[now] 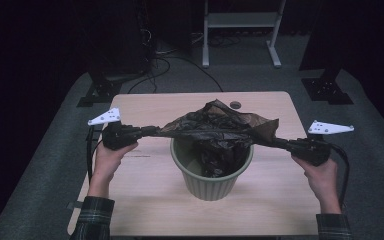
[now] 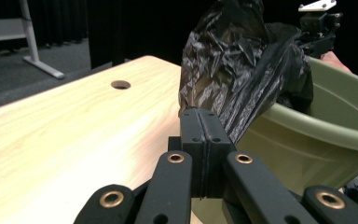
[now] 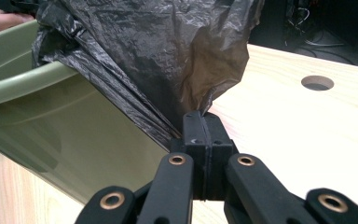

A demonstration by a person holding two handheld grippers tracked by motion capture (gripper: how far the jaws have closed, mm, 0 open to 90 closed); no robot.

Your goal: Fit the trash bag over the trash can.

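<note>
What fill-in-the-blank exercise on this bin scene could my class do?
1. Both grippers are shut on a black plastic ____.
2. The bag hangs into a green ____.
3. The bin stands on a wooden ____.
4. The left gripper and right gripper pull the bag ____.
Missing: bag; bin; table; apart

The crumpled black plastic bag (image 1: 215, 131) hides the far rim and inside of the ribbed green plastic bin (image 1: 211, 181); frame edges crop both forearms.

Dim overall, black around the edges; soft overhead light on the tabletop (image 1: 145, 200), faint shadows, slight blur up close, no glare.
</note>
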